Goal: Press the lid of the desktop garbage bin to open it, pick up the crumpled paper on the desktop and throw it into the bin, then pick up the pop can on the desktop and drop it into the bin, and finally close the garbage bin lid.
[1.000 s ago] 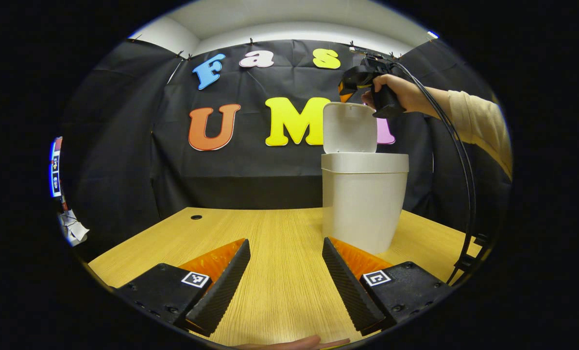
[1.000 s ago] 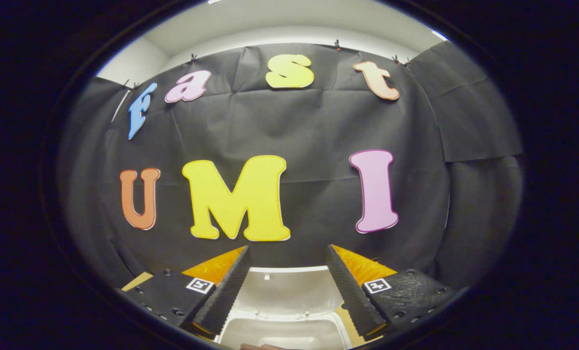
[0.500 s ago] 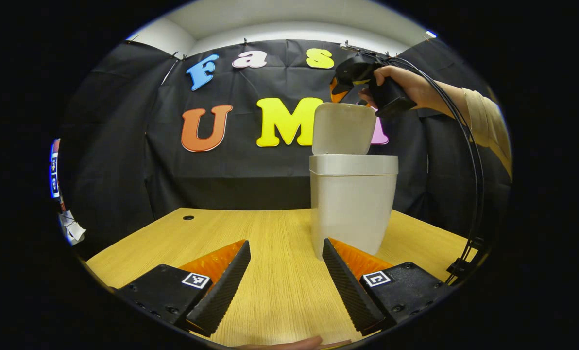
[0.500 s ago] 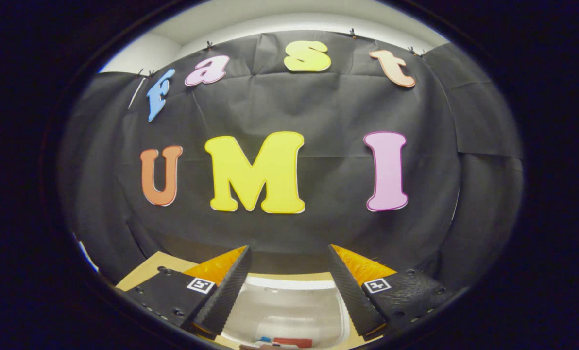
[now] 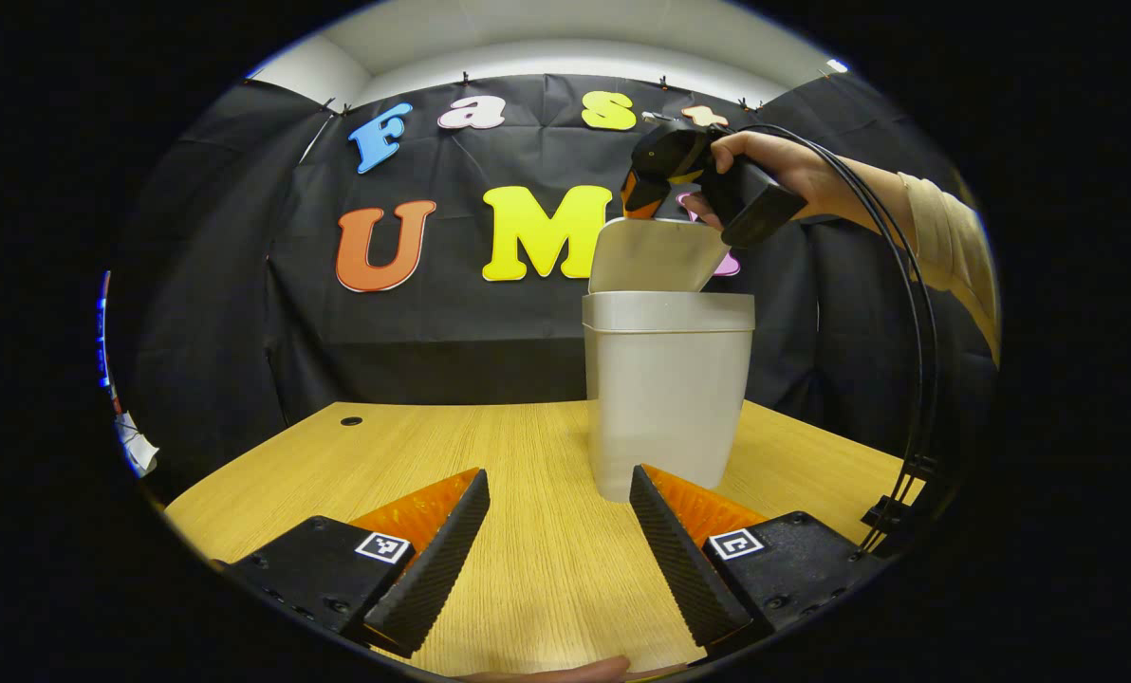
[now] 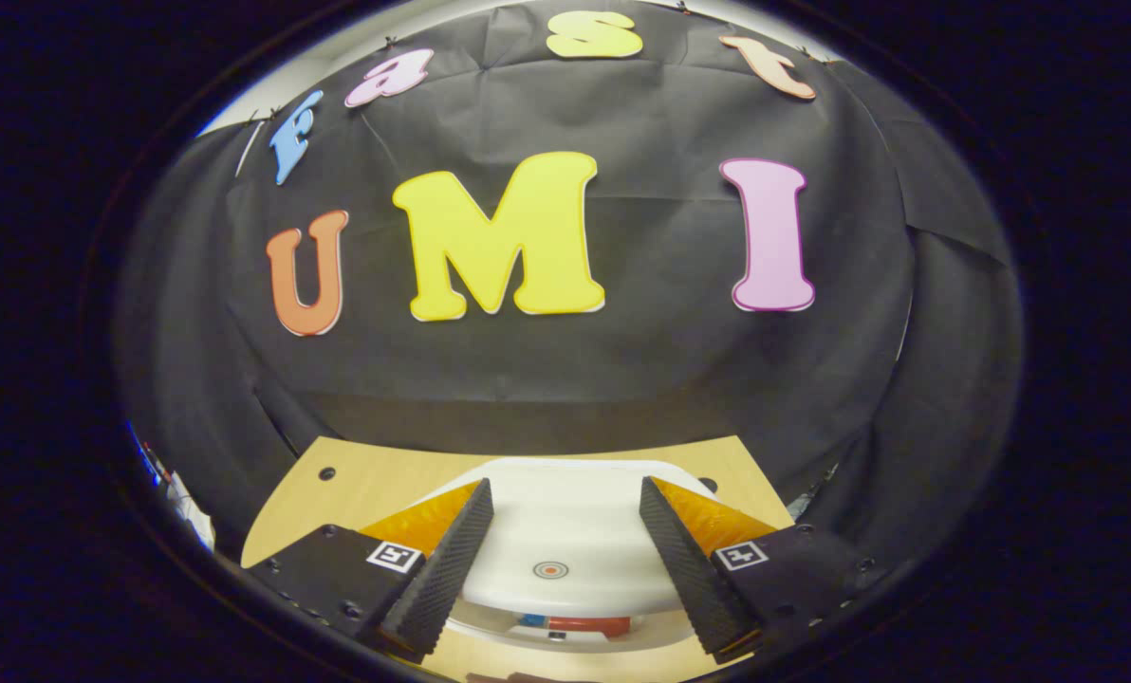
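Bin (image 5: 668, 398) right of centre in left gripper view, lid (image 5: 656, 256) half-lowered under right gripper (image 5: 643, 194); left gripper (image 5: 558, 555) wide open, empty | right gripper view: lid (image 6: 565, 536) bottom centre between spread, empty fingers (image 6: 442, 569); closing step, next press it shut.

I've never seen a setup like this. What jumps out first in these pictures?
A tall white plastic bin stands on the light wooden table, its white hinged lid tipped partway down. A person's hand holds the right gripper just above that lid. Through the gap under the lid, something red and blue lies inside the bin. The left gripper waits open, low over the table.
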### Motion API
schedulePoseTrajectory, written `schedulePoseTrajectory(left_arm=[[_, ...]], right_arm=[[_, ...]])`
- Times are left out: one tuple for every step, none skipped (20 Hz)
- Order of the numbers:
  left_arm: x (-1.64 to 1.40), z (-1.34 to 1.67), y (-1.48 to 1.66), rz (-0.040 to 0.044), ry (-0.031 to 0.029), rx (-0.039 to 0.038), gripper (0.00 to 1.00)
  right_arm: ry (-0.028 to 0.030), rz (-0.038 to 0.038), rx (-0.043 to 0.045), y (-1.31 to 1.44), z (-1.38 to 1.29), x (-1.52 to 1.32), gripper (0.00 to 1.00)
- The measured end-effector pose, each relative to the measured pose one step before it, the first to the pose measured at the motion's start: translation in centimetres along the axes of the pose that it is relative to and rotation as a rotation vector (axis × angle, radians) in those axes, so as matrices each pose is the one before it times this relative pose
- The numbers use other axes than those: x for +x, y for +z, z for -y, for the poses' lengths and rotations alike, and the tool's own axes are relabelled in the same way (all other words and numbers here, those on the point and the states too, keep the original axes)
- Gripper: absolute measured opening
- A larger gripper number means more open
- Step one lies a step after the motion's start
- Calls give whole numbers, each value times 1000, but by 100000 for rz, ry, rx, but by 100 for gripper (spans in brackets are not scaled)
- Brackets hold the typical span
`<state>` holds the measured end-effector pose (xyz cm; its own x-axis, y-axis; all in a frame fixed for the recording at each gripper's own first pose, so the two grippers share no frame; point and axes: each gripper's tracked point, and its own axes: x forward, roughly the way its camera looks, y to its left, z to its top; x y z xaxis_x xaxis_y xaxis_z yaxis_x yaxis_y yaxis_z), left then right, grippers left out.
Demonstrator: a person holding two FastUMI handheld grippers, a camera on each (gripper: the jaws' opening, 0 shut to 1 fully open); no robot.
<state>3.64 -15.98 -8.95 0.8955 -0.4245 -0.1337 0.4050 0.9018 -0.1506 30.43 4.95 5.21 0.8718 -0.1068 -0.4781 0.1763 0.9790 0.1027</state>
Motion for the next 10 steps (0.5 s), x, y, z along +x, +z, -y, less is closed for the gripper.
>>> schedulePoseTrajectory(left_arm=[[175,248,-195,-671,-647,552,98],[148,-28,-81,-315,127,350,98],[-39,-47,-113,-124,304,-220,98],[78,130,-8,-76,-514,-556,98],[41,335,-84,-359,-922,-533,98],[47,71,-45,-286,-391,-188,98],[7,65,-89,-366,-20,-22,98],[114,60,-34,-16,4,2,98],[-27,-105,-112,-274,167,22,98],[77,1,-116,-323,230,196,98]], right_arm=[[542,-2318,-50,-713,-10,-151,96],[214,-2264,-747,-687,80,-158,97],[-195,-1308,-904,-379,113,-203,97],[88,-1340,-883,-374,-59,-380,97],[60,-1176,-547,-350,-51,-253,97],[-342,-1756,289,-533,17,-152,97],[-275,-2861,1384,-839,-42,-74,96],[-204,-2957,1110,-867,-182,-4,97],[-837,-2421,-517,-1019,-33,3,97],[-1091,-944,-2196,-856,0,37,94]])
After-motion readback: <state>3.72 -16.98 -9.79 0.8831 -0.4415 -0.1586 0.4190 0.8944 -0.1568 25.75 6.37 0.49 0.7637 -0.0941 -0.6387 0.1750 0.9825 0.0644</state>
